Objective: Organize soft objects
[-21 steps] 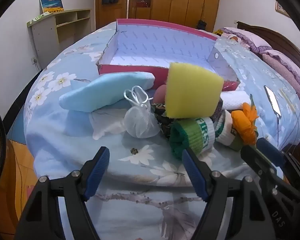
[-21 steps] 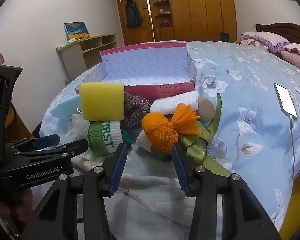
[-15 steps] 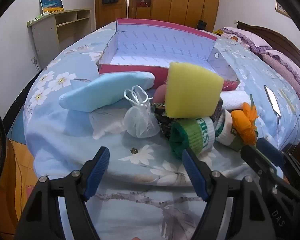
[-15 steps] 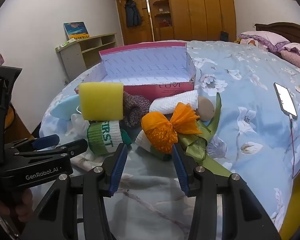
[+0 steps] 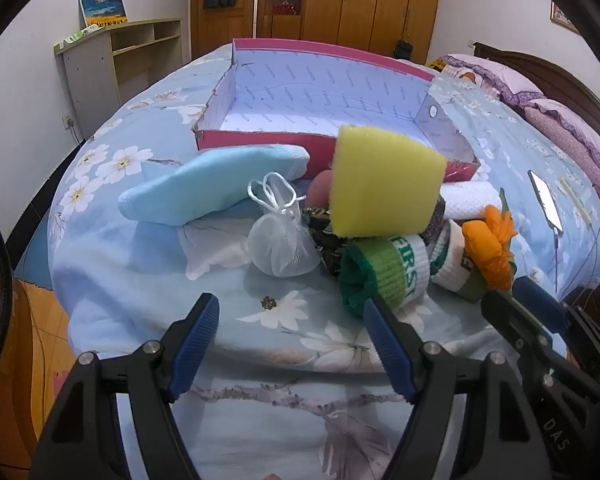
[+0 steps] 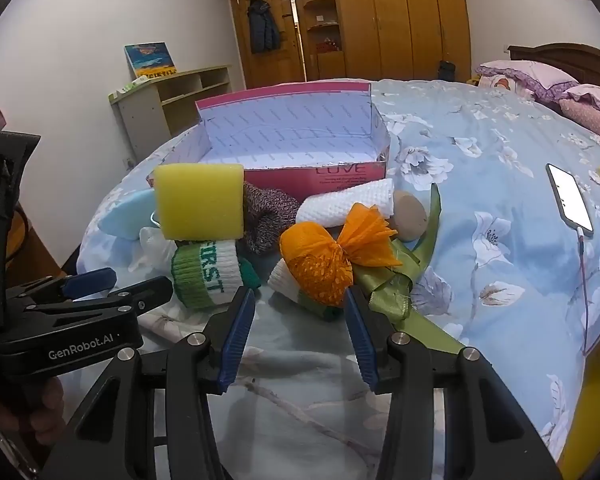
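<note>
Bedroom quilt [image 5: 112, 264] carries my pile: yellow sponge [image 5: 384, 184] at twelve o'clock, before the pink box [image 5: 324, 80]. My left gripper [image 5: 294, 340] gapes wide, empty; my right gripper [image 6: 298, 322], spread, empty, faces the orange pouch [image 6: 320, 264].

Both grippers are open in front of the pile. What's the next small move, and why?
Probably ease the right gripper forward and shut it on the orange mesh pouch. The pouch sits just ahead of its open fingers at the pile's near edge, nothing resting on it, and the pink box behind looks empty.
</note>
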Demonstrator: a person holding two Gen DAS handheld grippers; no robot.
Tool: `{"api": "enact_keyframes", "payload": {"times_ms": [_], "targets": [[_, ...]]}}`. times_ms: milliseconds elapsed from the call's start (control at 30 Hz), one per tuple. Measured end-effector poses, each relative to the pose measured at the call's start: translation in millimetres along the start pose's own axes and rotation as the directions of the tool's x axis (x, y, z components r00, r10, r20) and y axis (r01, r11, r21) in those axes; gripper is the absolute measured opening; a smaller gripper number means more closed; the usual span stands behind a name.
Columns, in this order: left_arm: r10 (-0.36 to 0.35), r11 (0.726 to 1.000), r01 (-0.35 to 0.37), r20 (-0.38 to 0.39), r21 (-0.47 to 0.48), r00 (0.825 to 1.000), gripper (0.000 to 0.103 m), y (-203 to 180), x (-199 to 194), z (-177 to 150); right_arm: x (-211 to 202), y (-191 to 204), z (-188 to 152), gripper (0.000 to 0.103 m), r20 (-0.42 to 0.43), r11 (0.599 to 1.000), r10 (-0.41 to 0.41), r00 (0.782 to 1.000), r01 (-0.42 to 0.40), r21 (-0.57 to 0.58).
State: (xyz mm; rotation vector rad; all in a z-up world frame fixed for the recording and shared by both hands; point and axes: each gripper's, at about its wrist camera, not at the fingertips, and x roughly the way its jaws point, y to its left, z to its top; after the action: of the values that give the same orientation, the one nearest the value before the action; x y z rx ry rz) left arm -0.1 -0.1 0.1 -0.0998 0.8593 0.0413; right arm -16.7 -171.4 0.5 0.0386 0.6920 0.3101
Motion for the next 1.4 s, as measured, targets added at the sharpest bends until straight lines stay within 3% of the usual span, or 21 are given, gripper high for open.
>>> {"api": "enact_keyframes", "payload": {"times_ms": [1400], "targets": [[0.003, 1.000, -0.003, 0.001, 0.003, 1.000, 0.079, -0.4, -0.1, 0.0, 1.3, -1.1, -0.8, 0.048, -0.010, 1.000, -0.003, 1.000, 0.003, 0.001]]}}
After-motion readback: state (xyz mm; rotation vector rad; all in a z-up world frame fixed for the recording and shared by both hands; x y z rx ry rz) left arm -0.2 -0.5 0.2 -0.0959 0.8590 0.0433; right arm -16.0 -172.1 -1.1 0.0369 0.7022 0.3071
